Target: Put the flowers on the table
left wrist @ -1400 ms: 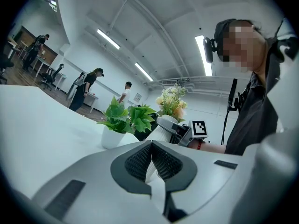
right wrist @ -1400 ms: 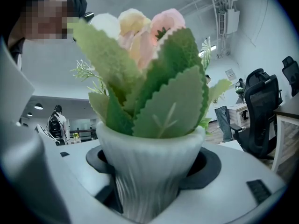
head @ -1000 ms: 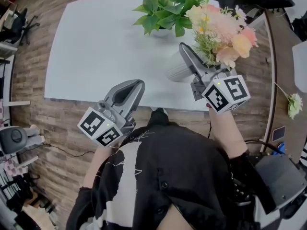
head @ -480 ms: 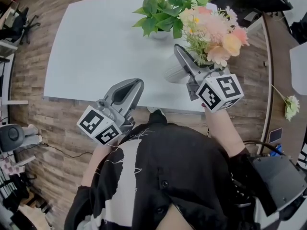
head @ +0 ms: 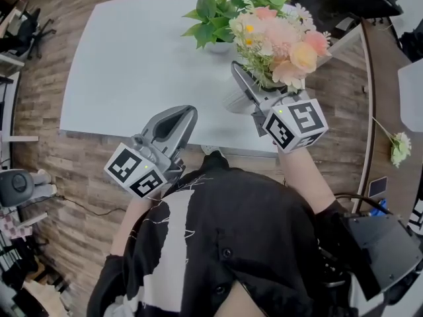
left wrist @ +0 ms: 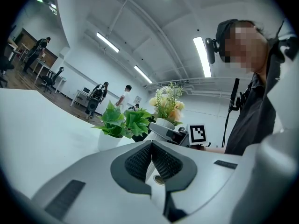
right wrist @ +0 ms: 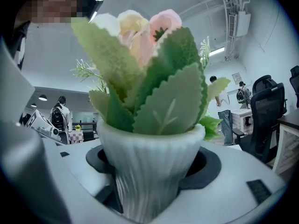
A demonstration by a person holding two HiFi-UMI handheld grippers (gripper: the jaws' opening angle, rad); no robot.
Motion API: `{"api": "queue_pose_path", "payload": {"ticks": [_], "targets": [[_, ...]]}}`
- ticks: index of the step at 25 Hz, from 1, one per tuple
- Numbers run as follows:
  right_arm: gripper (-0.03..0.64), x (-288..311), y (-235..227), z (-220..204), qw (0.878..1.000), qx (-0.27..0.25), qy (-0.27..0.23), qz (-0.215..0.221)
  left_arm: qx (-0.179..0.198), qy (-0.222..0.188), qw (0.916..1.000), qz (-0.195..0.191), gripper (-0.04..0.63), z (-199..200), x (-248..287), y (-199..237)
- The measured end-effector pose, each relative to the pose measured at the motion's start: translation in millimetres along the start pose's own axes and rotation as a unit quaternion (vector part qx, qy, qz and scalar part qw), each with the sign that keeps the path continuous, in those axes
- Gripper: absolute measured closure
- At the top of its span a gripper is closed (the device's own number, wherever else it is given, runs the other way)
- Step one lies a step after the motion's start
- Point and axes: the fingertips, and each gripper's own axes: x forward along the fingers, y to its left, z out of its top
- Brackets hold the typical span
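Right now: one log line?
right gripper: jaws shut on flower pot | left gripper: jaws shut, empty | table: green plant

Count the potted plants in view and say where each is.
2. The green plant stands far back on the table; the flower pot is clamped in the right tongs. None looks hidden.

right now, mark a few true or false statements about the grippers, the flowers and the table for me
1. The right gripper grips the white pot that holds the flowers. True.
2. The left gripper holds the green plant. False: its jaws are together with nothing between them.
3. The green plant stands on the table. True.
4. The flowers are blue. False: they are pink, peach and cream.
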Motion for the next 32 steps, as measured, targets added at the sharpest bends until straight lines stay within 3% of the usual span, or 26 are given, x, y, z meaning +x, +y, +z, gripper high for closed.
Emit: {"api": "queue_pose_path", "payload": {"ticks": [32], "targets": [[0.262,0,22,-3,0.998,-0.048,0.013,0.031,0.0,-0.004,0.9998,0.021,0.584,-3,-11,-7]]}}
